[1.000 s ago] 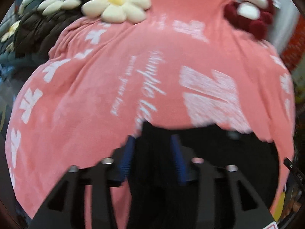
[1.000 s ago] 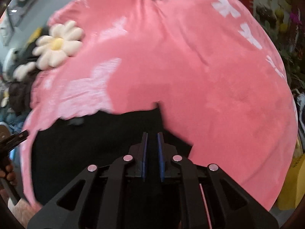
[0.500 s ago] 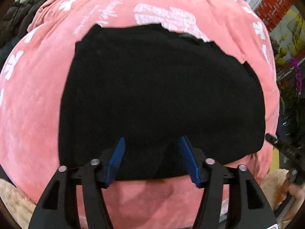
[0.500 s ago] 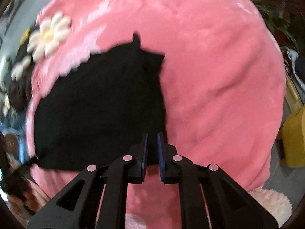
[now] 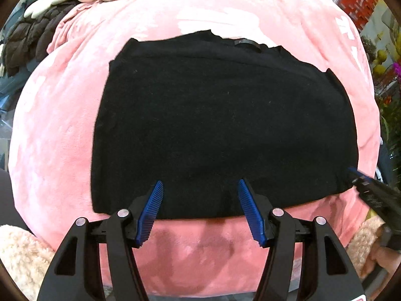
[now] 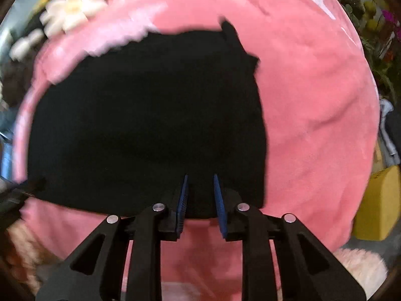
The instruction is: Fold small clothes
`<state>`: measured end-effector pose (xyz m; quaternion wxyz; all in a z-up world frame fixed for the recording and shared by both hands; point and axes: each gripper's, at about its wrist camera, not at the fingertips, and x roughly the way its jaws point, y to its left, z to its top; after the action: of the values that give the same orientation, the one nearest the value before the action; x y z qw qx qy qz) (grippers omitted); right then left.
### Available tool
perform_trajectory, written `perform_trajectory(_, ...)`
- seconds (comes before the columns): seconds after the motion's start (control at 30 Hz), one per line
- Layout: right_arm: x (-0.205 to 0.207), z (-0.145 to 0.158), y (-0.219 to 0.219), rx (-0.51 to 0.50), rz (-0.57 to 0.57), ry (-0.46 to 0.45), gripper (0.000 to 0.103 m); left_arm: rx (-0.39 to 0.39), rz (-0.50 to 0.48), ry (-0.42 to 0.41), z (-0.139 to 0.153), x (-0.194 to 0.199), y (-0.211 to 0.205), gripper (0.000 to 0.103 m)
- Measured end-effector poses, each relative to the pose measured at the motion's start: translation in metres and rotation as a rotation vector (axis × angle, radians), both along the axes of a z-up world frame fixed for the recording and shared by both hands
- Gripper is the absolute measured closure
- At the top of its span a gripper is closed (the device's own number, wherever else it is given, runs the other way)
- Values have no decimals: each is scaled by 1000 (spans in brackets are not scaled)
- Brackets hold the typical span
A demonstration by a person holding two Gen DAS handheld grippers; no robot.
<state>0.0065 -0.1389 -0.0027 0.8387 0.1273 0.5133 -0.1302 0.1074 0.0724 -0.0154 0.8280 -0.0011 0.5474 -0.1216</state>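
Black garment [image 5: 220, 125]: lying flat, folded, on the pink blanket [image 5: 62, 130]. Left gripper [image 5: 200, 195]: standing wide open, gripping nothing, hovering at the near hem. Right gripper [image 6: 199, 193]: jaws opening narrowly over the near-right hem, probably releasing it.

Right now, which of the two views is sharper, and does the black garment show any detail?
Left wrist view: sharp, heavy fisheye bending at the edges; the black garment shows faint lint and a neck label. Right wrist view: motion-blurred, worst at the daisy cushion; the garment reads as a flat black patch on the pink blanket.
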Motion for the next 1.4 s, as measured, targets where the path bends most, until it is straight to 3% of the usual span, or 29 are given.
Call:
perform_trajectory(0.3,54,26,21,-40,95,-39,82,35,-13,11,-5,-4,3,43)
perform_trajectory(0.37,69,29,29,-58,149,-38,77,38,-12,20,-7,-2,3,43)
perform_trajectory(0.4,87,26,36,-79,199,-16,66,38,-10,25,-9,-1,4,43)
perform_trajectory(0.43,91,24,49,-110,231,5,63,37,-6,35,-11,0,4,43)
perform_trajectory(0.5,111,9,48,-183,265,59,63,33,0,55,-15,2,6,39)
perform_trajectory(0.53,122,-3,37,-211,231,94,63,34,3,59,-17,3,6,39)
perform_trajectory(0.57,125,-8,25,-184,188,106,63,34,2,61,-18,4,7,39)
perform_trajectory(0.63,129,5,-5,-12,47,46,66,41,-1,59,-20,5,9,38)
perform_trajectory(0.7,135,22,4,-34,81,-13,66,44,-2,54,-23,7,11,38)
perform_trajectory(0.8,158,11,30,-109,212,36,68,20,10,49,-23,13,9,38)
perform_trajectory(0.9,180,-12,26,-180,202,92,68,-8,0,24,-11,32,0,38)
perform_trajectory(1.0,176,7,17,-82,154,-1,68,-24,-28,-29,5,70,-12,28)
perform_trajectory(1.13,156,13,22,-35,185,-33,68,26,26,-6,-10,124,-3,28)
perform_trajectory(1.23,141,-4,7,-68,156,3,67,40,24,-17,-18,151,2,21)
perform_trajectory(1.3,148,-20,-13,-30,130,0,65,68,7,-28,-19,159,0,17)
perform_trajectory(1.4,169,-12,-28,-23,86,10,66,69,28,-19,-20,174,-4,15)
